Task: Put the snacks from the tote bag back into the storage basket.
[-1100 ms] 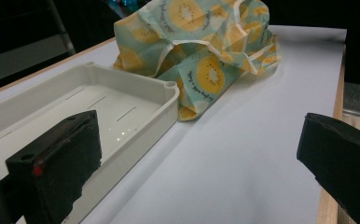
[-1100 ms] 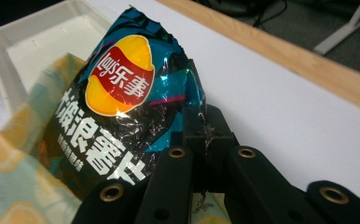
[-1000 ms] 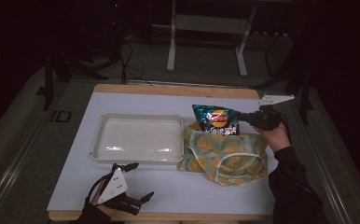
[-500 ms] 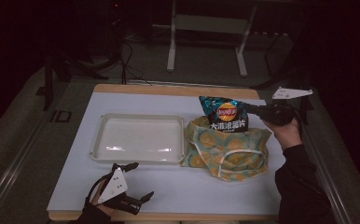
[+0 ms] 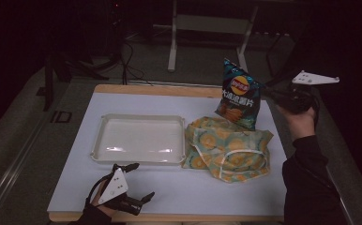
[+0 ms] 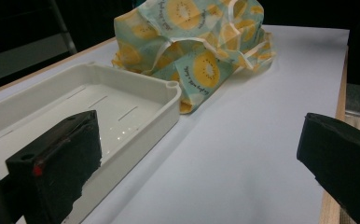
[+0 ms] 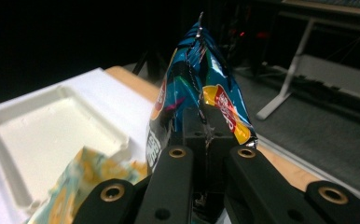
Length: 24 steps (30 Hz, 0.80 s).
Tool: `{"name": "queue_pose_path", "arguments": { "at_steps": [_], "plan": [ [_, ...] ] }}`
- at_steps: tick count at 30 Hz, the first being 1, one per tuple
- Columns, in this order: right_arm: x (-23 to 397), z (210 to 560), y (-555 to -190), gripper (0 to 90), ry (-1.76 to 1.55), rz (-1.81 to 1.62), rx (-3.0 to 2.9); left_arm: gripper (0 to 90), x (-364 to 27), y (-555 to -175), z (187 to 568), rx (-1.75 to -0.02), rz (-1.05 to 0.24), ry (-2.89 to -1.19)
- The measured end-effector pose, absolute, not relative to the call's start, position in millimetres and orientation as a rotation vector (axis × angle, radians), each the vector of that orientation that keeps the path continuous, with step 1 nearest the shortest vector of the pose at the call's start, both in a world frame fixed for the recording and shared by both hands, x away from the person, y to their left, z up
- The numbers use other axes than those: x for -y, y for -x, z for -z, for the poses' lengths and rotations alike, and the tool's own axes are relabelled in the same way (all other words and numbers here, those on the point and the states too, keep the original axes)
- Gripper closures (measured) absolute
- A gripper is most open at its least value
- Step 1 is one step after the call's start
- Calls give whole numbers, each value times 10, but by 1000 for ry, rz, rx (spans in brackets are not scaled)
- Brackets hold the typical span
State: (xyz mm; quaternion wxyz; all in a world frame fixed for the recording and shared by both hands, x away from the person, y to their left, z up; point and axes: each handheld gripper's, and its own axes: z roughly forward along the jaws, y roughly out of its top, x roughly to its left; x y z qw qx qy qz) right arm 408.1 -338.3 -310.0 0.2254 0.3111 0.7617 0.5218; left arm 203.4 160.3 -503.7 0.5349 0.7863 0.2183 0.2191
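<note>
On the white worktop (image 5: 245, 187) lay a yellow-patterned fabric bag (image 5: 228, 147); above it the right tool (image 5: 269, 92) pinched a blue foil crisp packet (image 5: 238, 93), while the left tool (image 5: 138, 183) gaped wide, empty.

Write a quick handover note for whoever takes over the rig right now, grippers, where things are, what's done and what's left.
Right gripper: shut on the blue foil chip bag, held up above the yellow-and-teal fruit-print cloth bag.
Left gripper: open, empty, near the table's front edge.
White plastic tray: empty, left of the cloth bag, touching it.
Done: chip bag is gripped and off the table.
Left: probably set it in the tray, then release.
</note>
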Motion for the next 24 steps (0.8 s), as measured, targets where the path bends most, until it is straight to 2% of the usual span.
{"name": "queue_pose_path", "arguments": {
  "at_steps": [11, 24],
  "plan": [
    [3164, 2625, -3982, 900, -755, -1493, -2058, 3, -1604, -2030, 5036, -521, -524, -1870],
    [2612, 2526, -3952, 900, -651, -1560, -2120, 3, -1603, -2025, 5031, -514, -521, -1866]
  ]
}}
